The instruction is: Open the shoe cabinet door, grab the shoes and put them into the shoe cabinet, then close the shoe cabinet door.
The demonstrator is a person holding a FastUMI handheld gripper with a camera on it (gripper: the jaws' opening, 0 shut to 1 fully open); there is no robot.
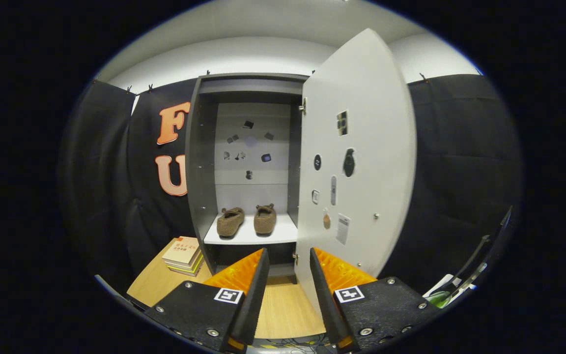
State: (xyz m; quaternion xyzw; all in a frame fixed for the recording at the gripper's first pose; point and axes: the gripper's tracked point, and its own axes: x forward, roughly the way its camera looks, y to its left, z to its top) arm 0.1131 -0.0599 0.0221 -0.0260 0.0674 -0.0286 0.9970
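Standing apart and empty, the jaws of the gripper (289, 275) are held before the tall grey cabinet (204, 162); its white door (361, 123) is swung open, and two brown fuzzy slippers (246, 220) are seen on its white shelf (273, 235).

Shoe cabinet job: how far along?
Done: cabinet door swung open, both brown shoes on the white shelf inside. In hand: nothing; the tool is open and empty, short of the cabinet beside the door's lower edge. Left: closing the door.
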